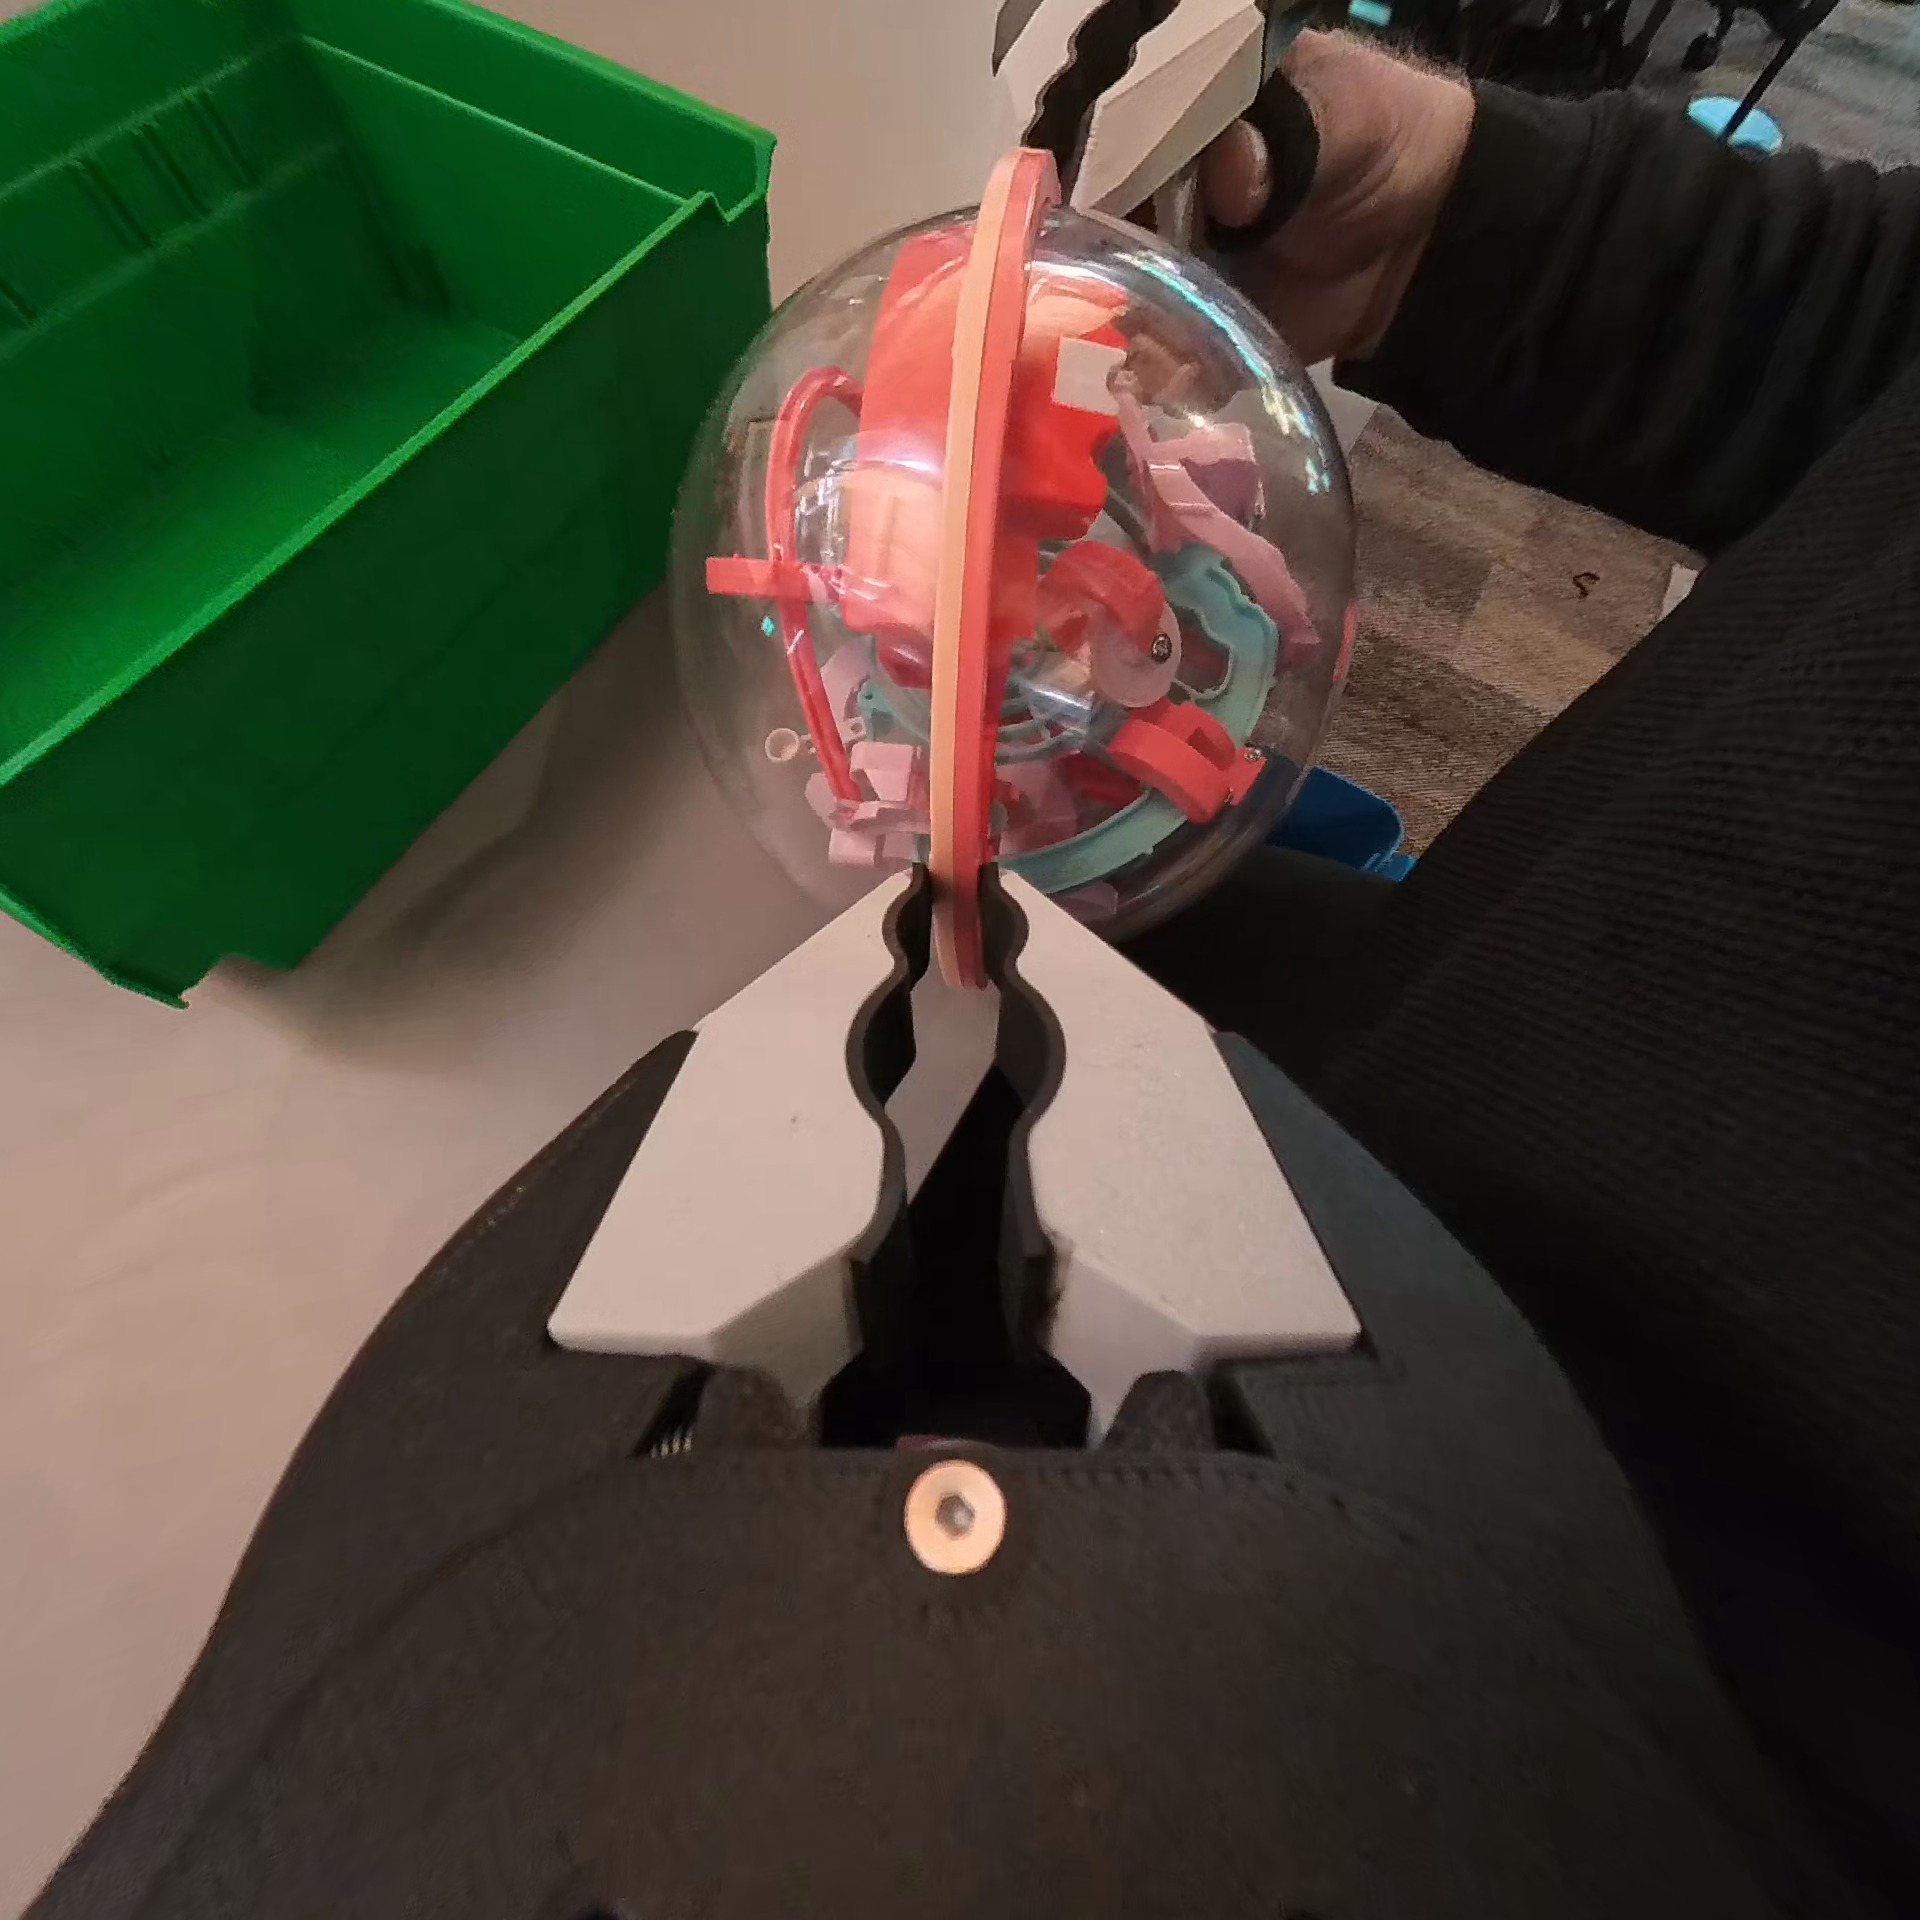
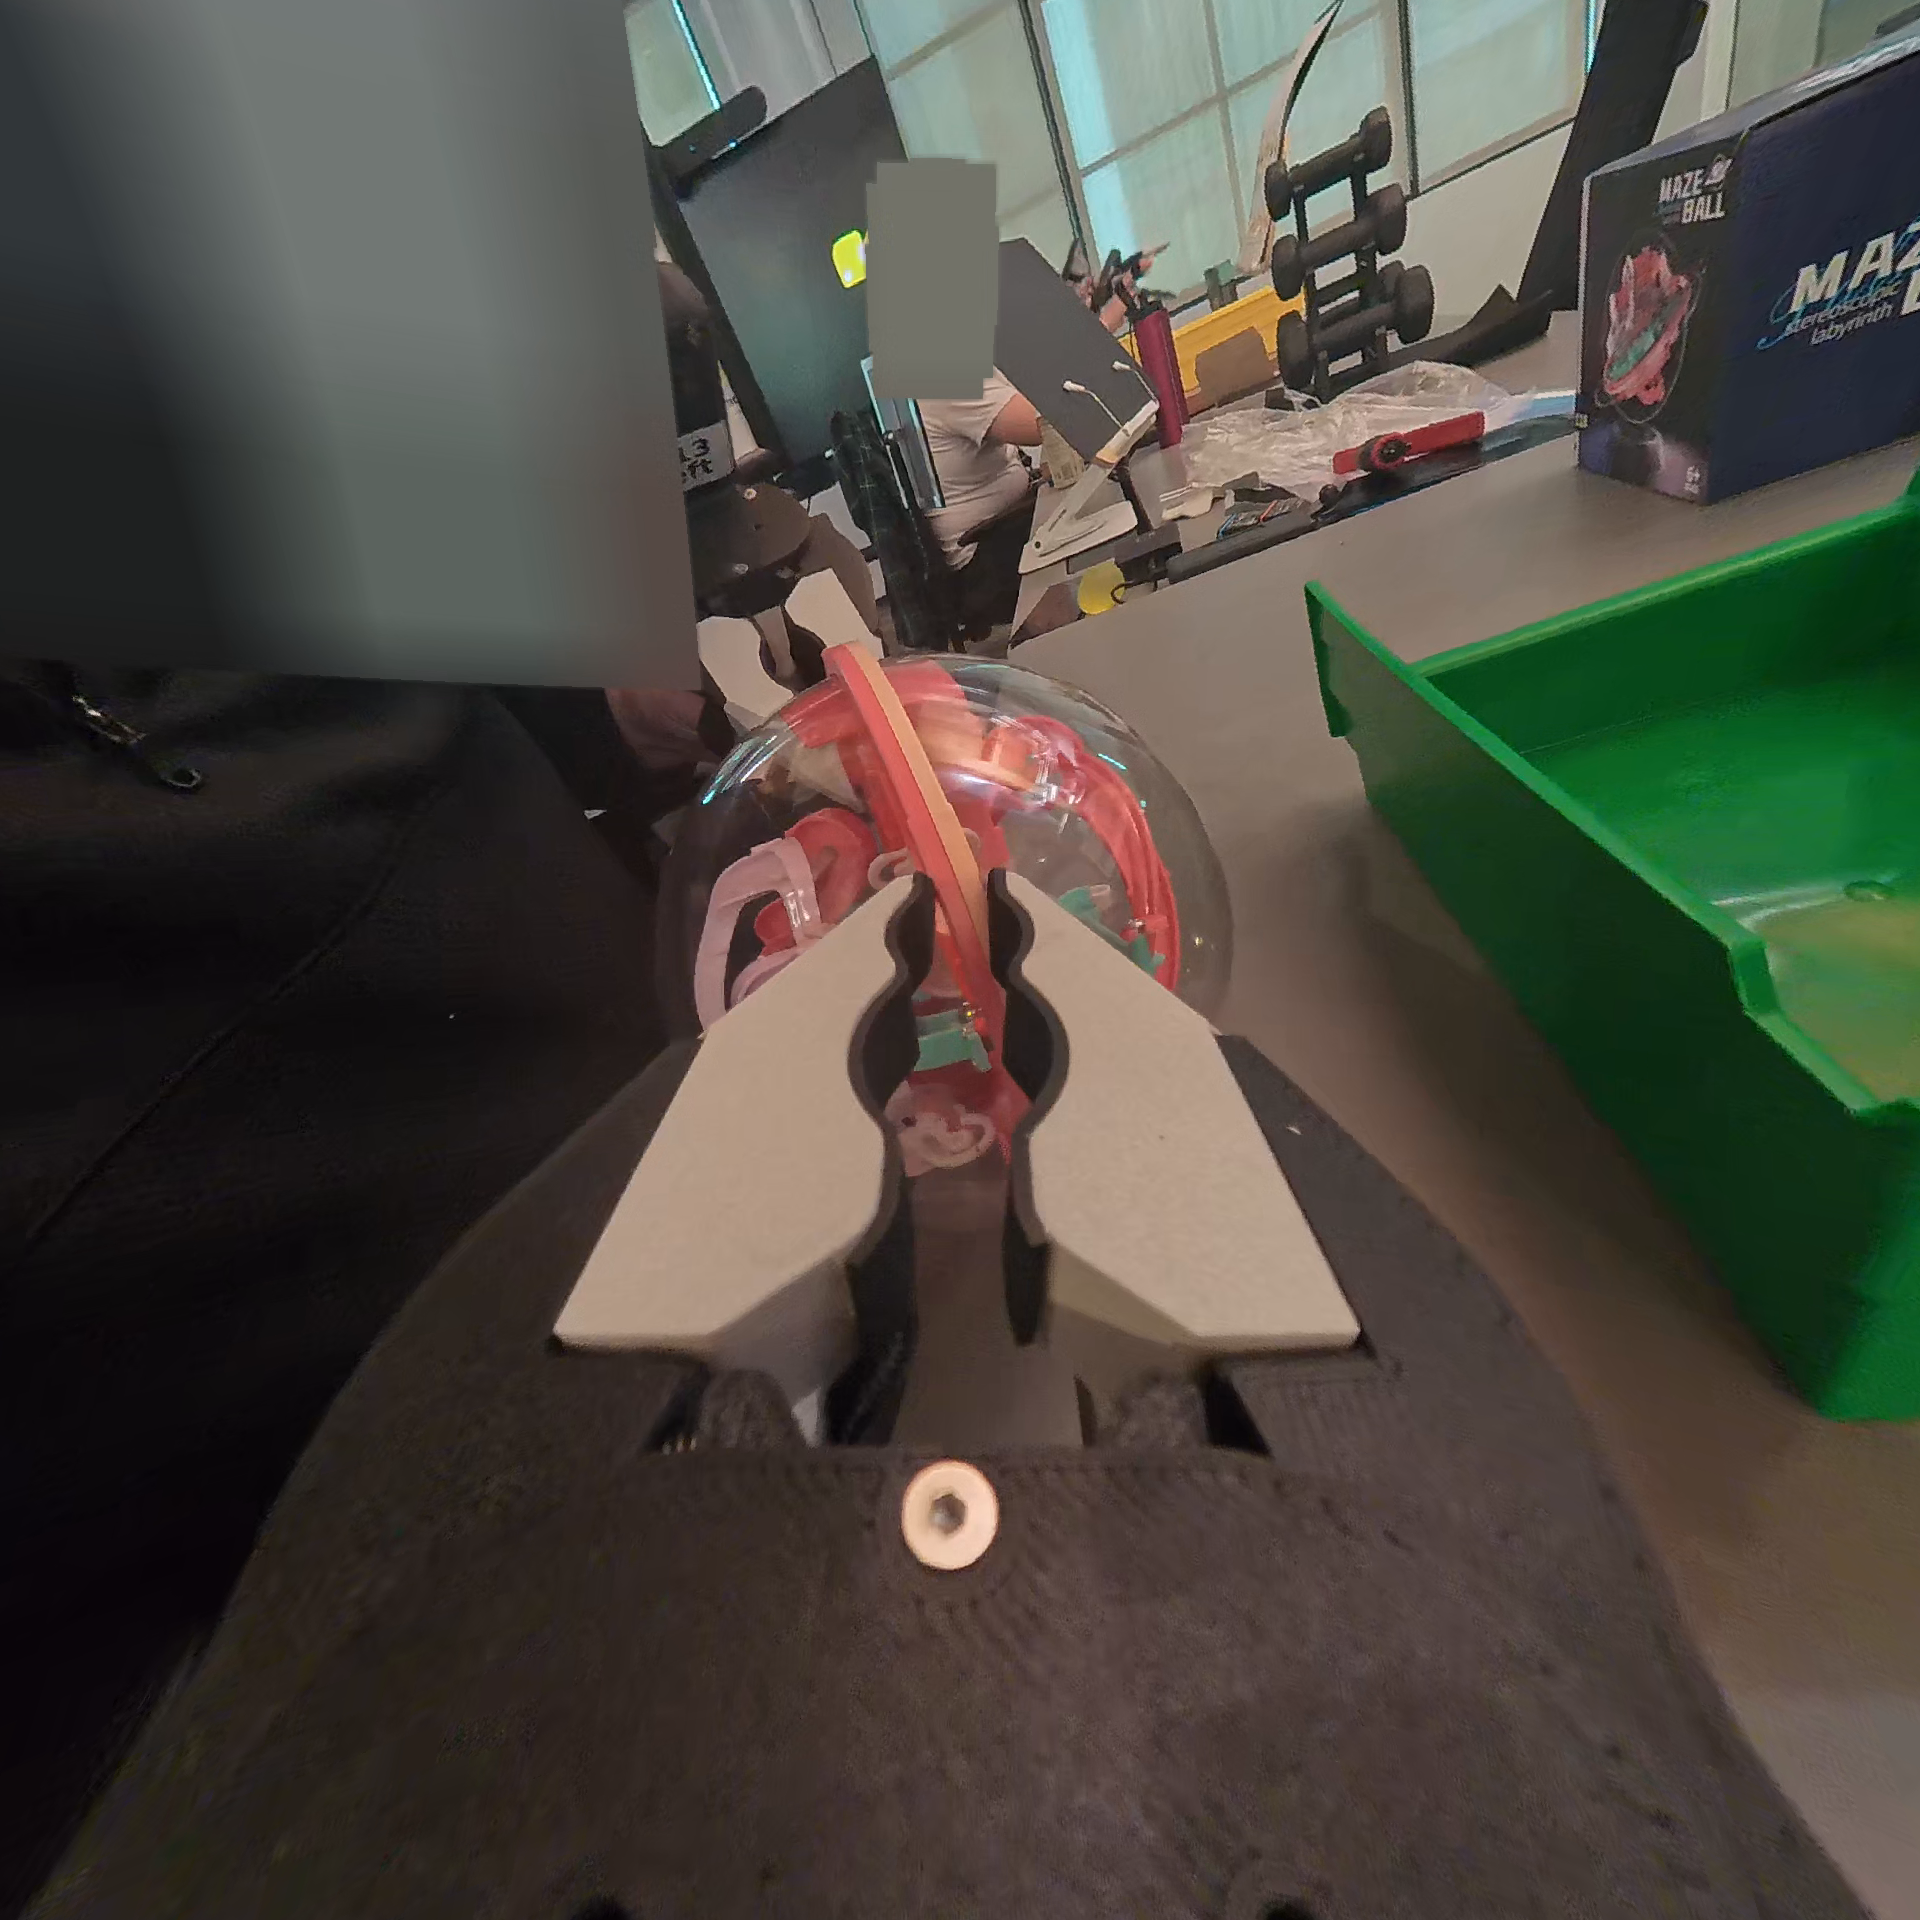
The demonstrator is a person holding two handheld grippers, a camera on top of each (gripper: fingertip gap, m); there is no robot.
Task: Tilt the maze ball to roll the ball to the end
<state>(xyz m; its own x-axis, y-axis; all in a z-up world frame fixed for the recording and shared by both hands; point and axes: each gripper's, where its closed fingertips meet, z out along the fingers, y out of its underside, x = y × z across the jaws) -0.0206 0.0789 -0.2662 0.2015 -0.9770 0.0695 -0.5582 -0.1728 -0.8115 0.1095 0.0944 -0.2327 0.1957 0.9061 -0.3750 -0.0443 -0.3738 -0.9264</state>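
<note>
Left wrist view: both grippers' jaws clamp the maze ball [image 1: 1013, 561] rim.

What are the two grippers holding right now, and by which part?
Both hold the maze ball by its flat red rim: left gripper nearest its camera, right gripper opposite.

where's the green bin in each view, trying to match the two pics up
Left wrist view: the green bin fills the upper left, open side up, on the pale table to the left of the maze ball.
Right wrist view: the green bin sits at the right edge, right of the maze ball.
Shared landmark: the maze ball's red and cream rim, clamped by a gripper at each end.
</note>
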